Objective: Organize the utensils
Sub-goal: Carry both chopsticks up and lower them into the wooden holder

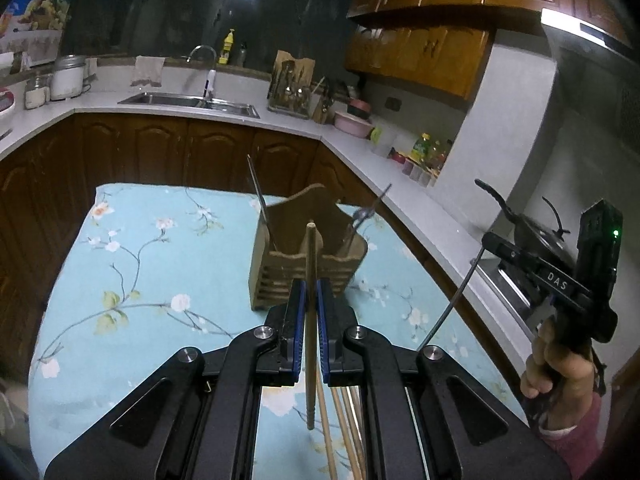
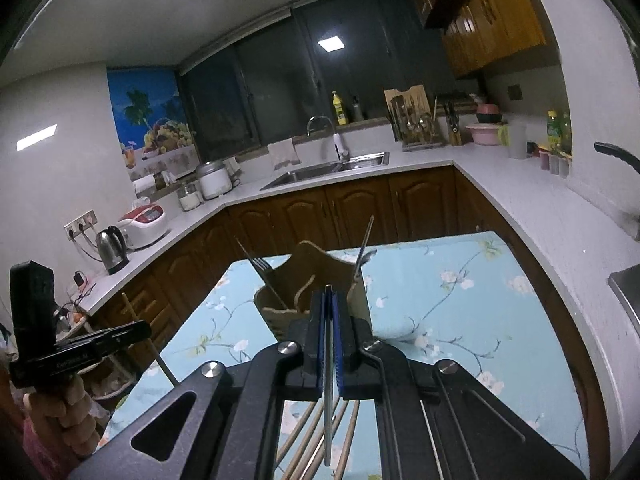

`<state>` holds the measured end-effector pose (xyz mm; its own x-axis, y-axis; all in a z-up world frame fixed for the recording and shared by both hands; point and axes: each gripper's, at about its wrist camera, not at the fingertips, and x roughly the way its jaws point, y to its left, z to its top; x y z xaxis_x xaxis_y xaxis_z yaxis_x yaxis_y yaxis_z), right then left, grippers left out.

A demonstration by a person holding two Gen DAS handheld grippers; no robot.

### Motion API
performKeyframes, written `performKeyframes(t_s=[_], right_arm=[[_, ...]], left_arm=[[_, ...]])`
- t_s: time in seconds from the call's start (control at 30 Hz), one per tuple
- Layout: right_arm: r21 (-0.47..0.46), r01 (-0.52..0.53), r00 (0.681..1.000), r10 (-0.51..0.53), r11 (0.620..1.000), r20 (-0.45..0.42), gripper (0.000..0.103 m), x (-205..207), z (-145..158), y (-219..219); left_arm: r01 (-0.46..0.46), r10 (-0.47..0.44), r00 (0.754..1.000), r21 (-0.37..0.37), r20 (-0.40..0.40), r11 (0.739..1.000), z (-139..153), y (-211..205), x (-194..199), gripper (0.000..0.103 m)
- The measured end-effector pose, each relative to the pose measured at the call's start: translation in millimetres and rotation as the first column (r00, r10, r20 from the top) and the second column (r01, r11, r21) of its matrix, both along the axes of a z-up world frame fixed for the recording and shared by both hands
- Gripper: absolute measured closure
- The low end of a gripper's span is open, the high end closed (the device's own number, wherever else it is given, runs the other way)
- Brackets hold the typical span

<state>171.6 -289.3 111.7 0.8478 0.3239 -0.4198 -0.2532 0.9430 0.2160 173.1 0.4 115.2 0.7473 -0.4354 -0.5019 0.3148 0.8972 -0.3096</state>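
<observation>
A wooden utensil holder [image 1: 308, 260] stands on the floral blue tablecloth; it also shows in the right wrist view [image 2: 312, 296]. A fork [image 2: 260, 270] and another metal utensil [image 2: 362, 256] stand in it. My left gripper [image 1: 311, 296] is shut on a wooden chopstick [image 1: 311, 320], held just in front of the holder. My right gripper [image 2: 329, 308] is shut on a thin metal utensil [image 2: 328, 392], also in front of the holder. Several chopsticks [image 1: 340, 432] lie on the cloth below the grippers.
The cloth-covered table [image 1: 140, 280] sits inside an L-shaped kitchen counter [image 1: 200, 114] with a sink [image 1: 188, 101], a utensil rack, bowls and bottles. A kettle [image 2: 112, 250] and rice cooker stand at the left. My right gripper's body [image 1: 560, 280] shows at the right.
</observation>
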Motion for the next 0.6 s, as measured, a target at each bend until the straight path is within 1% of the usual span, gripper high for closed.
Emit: performKeyframes(t_s=[0.2,0.33,0.4,0.5,0.6], right_arm=[[0.022,0.025,0.999,-0.026,0.999,0.042,0.099,17,13,-2],[0.048,0.043,0.995,-0.047,0.998,0.093,0.099,37,32,-2],[0.07,0.051,0.991,-0.059,0.996,0.122,0.099,50,43,-2],[0.089,0.067,0.983,-0.081,0.994,0.163,0.099,66,55,0],[0.112,0.089,0.975,-0.11,0.99,0.194,0.099,83,60,1]], left_arm=[[-0.031,0.032,0.998,-0.019,0.048,0.999,17,2,21,0.098],[-0.067,0.071,0.992,-0.04,0.105,0.997,38,2,44,0.098],[-0.098,0.106,0.985,-0.058,0.14,0.993,50,2,59,0.098],[-0.139,0.153,0.973,-0.09,0.172,0.986,59,3,79,0.098],[-0.183,0.206,0.962,-0.136,0.181,0.974,63,6,104,0.098]])
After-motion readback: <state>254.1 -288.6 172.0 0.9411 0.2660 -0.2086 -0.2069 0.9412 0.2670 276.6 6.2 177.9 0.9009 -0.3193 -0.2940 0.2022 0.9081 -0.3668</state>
